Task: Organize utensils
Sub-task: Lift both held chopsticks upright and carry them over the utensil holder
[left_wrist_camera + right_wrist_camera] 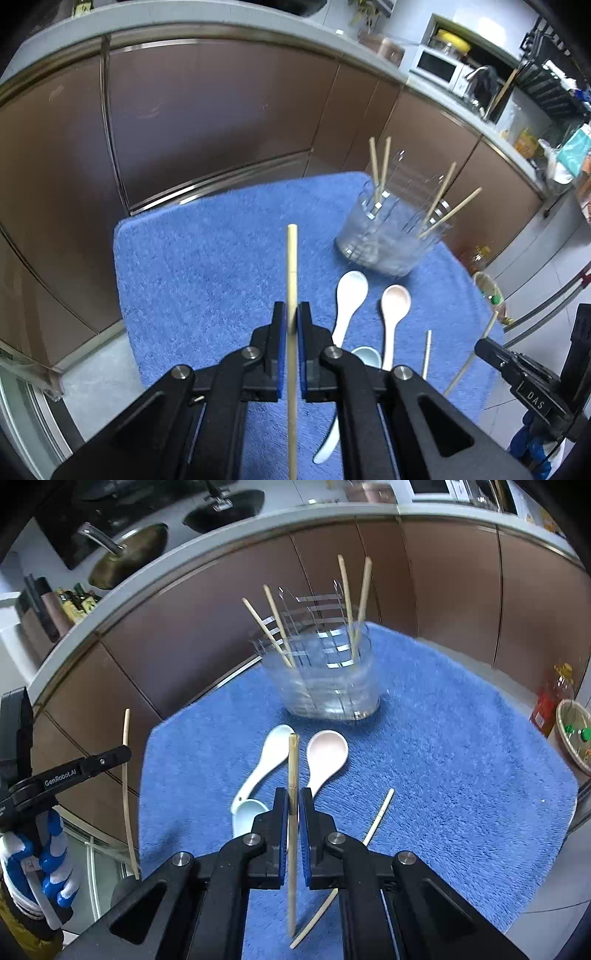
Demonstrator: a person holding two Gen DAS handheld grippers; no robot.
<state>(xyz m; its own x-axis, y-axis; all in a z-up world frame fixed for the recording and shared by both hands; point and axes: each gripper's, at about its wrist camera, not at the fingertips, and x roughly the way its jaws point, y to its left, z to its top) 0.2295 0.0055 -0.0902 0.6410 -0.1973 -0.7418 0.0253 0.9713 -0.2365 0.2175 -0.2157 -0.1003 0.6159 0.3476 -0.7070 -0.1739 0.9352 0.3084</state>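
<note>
Brown kitchen cabinets (pixel 221 110) sit behind our desk with its blue towel (pixel 207 258). We've got both tongs clamped on chopsticks: left tongs (pixel 292 314) pinching one chopstick (pixel 292 266), right tongs (pixel 293 797) pinching another chopstick (pixel 293 760). Clear holder (pixel 328 679) already has four sticks in it, spoons (pixel 327 753) lying just in front.

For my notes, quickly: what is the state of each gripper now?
Left gripper: closed, holding a chopstick.
Right gripper: closed, holding another chopstick.
</note>
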